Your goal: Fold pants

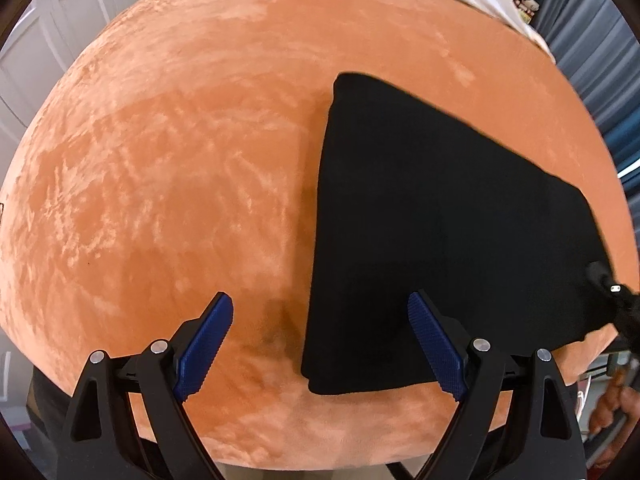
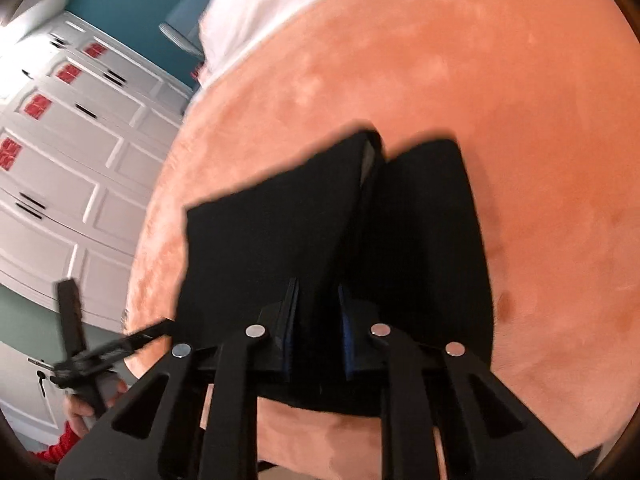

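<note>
On the orange bed [image 1: 160, 160], folded black pants [image 1: 440, 220].
Left gripper [image 1: 320, 344] fingers spread wide, empty; right gripper [image 2: 318, 320] fingers pinch the pants.

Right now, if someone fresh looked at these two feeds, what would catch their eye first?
The black pants, folded into a dark slab, stand out against the fuzzy orange blanket that fills both views. In the right wrist view the right tongs are nearly closed over the near edge of the pants, where a fold rises between the fingers. The left tongs hang wide open above the pants' left edge, holding nothing.
</note>
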Demonstrator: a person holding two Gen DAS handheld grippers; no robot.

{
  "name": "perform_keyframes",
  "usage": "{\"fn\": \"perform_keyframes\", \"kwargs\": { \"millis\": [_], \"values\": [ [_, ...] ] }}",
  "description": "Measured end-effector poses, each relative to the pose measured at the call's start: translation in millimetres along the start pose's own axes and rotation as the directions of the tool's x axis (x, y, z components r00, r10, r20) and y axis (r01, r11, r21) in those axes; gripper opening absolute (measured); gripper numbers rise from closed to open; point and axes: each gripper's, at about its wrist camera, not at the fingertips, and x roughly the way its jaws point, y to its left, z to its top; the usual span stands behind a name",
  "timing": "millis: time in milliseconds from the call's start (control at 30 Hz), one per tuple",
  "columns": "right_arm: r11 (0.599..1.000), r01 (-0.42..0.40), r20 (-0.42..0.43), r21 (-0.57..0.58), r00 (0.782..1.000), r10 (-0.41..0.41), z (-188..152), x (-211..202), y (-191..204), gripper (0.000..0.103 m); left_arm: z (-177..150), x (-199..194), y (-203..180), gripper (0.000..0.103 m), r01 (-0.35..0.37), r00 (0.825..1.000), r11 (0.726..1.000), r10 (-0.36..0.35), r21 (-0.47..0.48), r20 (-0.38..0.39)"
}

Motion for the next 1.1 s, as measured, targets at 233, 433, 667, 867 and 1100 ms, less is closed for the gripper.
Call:
{"fn": "perform_keyframes", "kwargs": {
  "millis": [233, 433, 667, 867, 1100],
  "values": [
    [0.985, 0.175, -0.071, -0.016, 0.982, -0.175, -16, 9, -39, 0.027, -3, 22, -12, 0.087, 0.008, 0.999, 1.0, -0.008, 0.017, -0.046],
    [0.977, 0.195, 0.082, 0.091, 0.976, -0.203, -5, -35, -41, 0.084, -6, 33, -3, 0.093, 0.066, 0.997, 0.997, -0.067, -0.043, -0.024],
    [0.979, 0.155, -0.041, 0.132, 0.988, -0.151, -17, 16, -41, 0.056, -9, 49, 11, 0.076, 0.2, 0.978, 0.967, -0.208, -0.159, -0.035],
    [0.991, 0.053, 0.014, 0.122, 0.998, -0.055, -6, -11, 4, 0.033, 10, 1, 14, 0.017, 0.346, 0.938, 0.934, -0.347, -0.084, 0.006],
    [0.994, -0.098, 0.021, -0.057, 0.995, 0.1, -5, -20, 100, 0.033, 10, -102, 96, 0.021, 0.201, 0.961, 0.979, -0.194, -0.018, 0.199]
  ]
}}
